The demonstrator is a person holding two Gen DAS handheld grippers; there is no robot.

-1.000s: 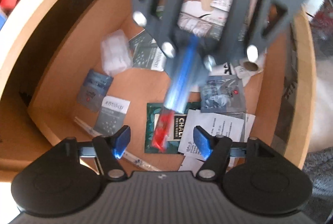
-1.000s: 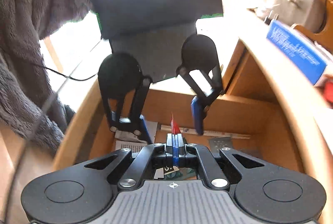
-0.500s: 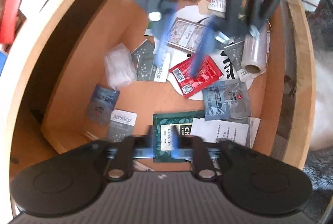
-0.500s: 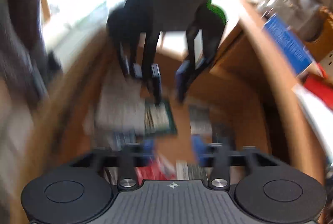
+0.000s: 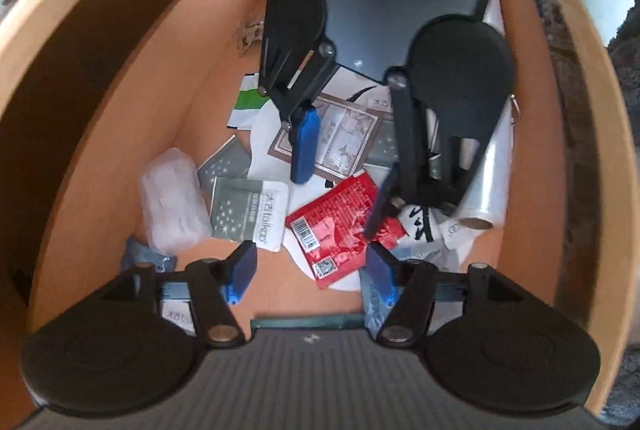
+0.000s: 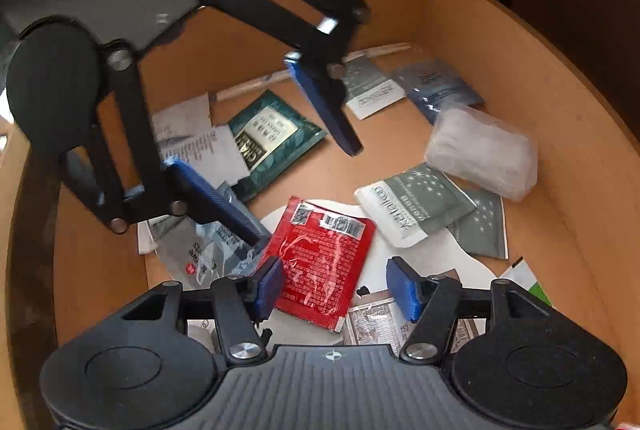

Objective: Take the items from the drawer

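Inside the drawer (image 6: 500,42), my left gripper (image 5: 308,270) and right gripper (image 6: 336,288) both hang released, holding nothing. The red sachet (image 6: 320,262) lies between my right pads, at 12 o'clock; nearly everything remains to lift out. At 3 o'clock, my left view's plastic roll (image 5: 486,186) sits half hidden.

Matt wooden drawer (image 6: 520,78), glossy red foil sachet (image 6: 324,262) (crinkled), clear plastic roll (image 5: 486,186)
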